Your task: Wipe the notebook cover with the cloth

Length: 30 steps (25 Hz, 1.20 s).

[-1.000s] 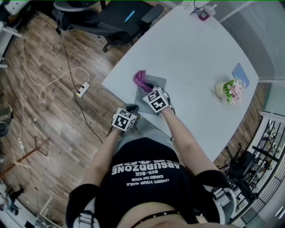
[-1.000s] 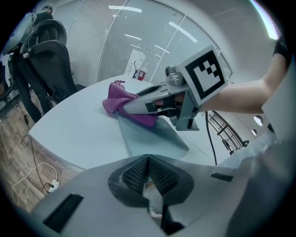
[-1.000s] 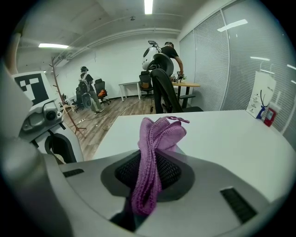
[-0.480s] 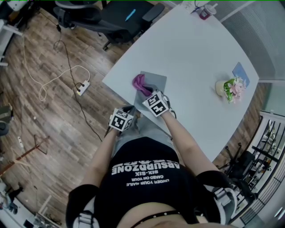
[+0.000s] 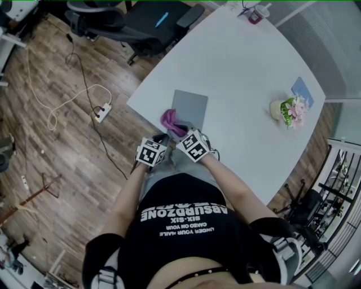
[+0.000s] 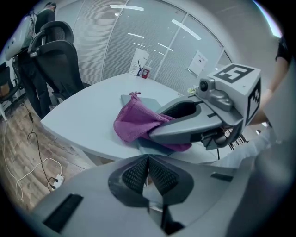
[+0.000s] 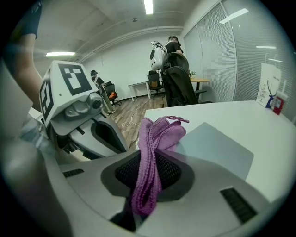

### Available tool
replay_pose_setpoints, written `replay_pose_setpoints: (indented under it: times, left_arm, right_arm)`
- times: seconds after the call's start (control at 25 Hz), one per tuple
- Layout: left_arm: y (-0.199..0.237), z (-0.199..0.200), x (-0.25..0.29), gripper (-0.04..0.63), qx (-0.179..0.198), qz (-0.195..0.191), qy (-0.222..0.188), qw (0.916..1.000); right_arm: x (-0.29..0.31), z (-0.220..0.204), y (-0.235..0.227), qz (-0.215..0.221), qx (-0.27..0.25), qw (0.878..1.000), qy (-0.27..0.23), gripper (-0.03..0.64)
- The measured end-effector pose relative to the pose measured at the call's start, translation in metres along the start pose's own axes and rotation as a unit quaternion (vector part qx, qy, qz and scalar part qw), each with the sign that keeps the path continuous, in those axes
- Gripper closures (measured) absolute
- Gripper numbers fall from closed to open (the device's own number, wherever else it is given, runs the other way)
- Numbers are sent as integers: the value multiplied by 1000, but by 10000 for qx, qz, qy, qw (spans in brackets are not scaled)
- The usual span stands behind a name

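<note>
Nearest, the left gripper (image 6: 148, 173) hangs off the table (image 5: 248, 73) edge, jaws pressed together on nothing, while the right gripper (image 7: 147, 173) pinches the purple cloth (image 7: 155, 139) at the near end of the grey notebook (image 7: 212, 148), which stretches lengthwise away from it.

Broad bare worktop (image 5: 242, 62) past the notebook (image 5: 193, 104), free for passing, flower pot (image 5: 285, 110) and blue card (image 5: 303, 90) at its right edge (bottle (image 5: 256, 14) at the far corner), near edge crowded by left claw (image 5: 162, 138), right claw (image 5: 180, 130) and pinched cloth (image 5: 170, 119).
</note>
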<state>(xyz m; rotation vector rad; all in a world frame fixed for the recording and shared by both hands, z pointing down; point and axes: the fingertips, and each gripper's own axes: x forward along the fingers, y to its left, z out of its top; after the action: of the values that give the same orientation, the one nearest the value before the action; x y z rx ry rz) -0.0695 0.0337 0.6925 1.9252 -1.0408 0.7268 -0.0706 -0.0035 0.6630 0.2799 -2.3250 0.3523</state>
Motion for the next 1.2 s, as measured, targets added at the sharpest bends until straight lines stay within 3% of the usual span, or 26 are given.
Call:
replay_pose_setpoints:
  times: [0.48, 0.72, 1.2]
  left_arm:
    - [1, 0, 2, 578, 124, 46, 109, 9999]
    - [1, -1, 4, 578, 169, 35, 137, 9998]
    - [-2, 1, 0, 578, 160, -93, 160, 9997]
  right_arm:
    - [4, -10, 14, 216, -227, 9987, 397, 538]
    - [3, -10, 16, 108, -459, 9983, 331, 537]
    - [3, -9, 16, 158, -397, 9986, 302, 538]
